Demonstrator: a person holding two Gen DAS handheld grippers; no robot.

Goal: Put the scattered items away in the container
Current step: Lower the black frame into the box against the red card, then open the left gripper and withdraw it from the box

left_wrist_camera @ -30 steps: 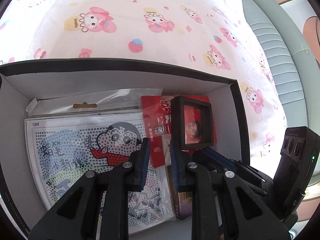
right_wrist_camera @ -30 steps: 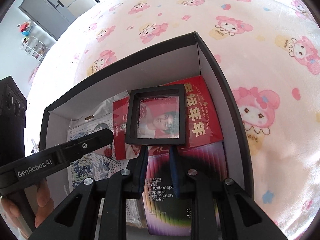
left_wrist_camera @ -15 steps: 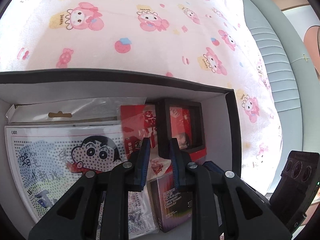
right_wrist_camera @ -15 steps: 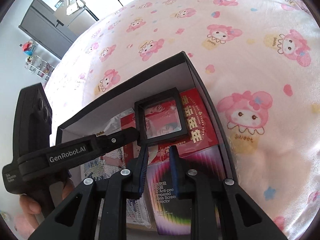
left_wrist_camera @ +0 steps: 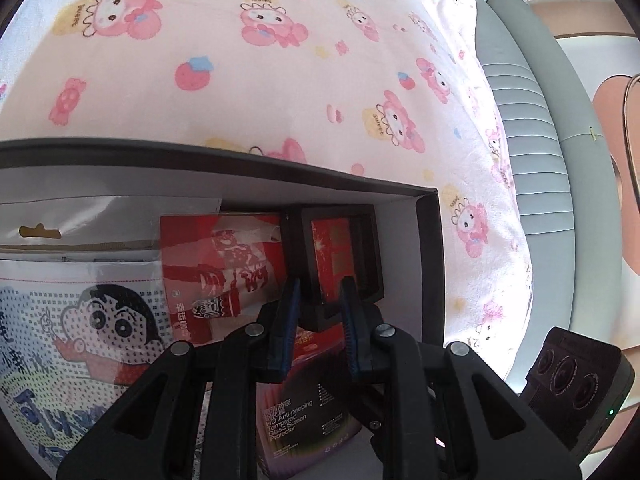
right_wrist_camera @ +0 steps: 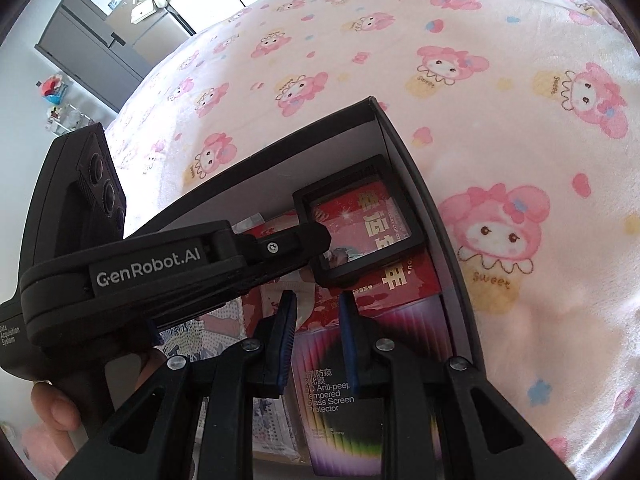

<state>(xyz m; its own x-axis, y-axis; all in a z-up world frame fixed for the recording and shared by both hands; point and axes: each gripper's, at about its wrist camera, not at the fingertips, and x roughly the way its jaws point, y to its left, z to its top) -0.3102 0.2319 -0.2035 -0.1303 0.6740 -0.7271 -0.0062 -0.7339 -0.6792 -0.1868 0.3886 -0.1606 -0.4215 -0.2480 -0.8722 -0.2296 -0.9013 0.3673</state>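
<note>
A black-walled box (left_wrist_camera: 430,240) (right_wrist_camera: 404,168) sits on a pink cartoon blanket. Inside lie a cartoon bead-art sheet (left_wrist_camera: 76,328), a red packet (left_wrist_camera: 224,272) (right_wrist_camera: 404,276), a purple screen-protector box (left_wrist_camera: 308,420) (right_wrist_camera: 336,396) and a black square photo frame (left_wrist_camera: 340,252) (right_wrist_camera: 360,216), tilted in the far right corner. My left gripper (left_wrist_camera: 320,320) is narrowly open with the frame's near edge between its fingertips; whether the pads touch it I cannot tell. In the right wrist view its finger (right_wrist_camera: 296,240) reaches the frame. My right gripper (right_wrist_camera: 318,336) is narrowly open and empty above the box.
The pink blanket (left_wrist_camera: 280,80) (right_wrist_camera: 500,160) covers the bed around the box. A grey padded bed edge (left_wrist_camera: 532,128) runs on the right. A grey cabinet (right_wrist_camera: 100,48) stands far off. The right gripper's body (left_wrist_camera: 576,384) is at the lower right.
My right gripper has let go of the photo frame and pulled back. My left gripper has moved right and forward to the frame, which now leans in the box's far right corner.
</note>
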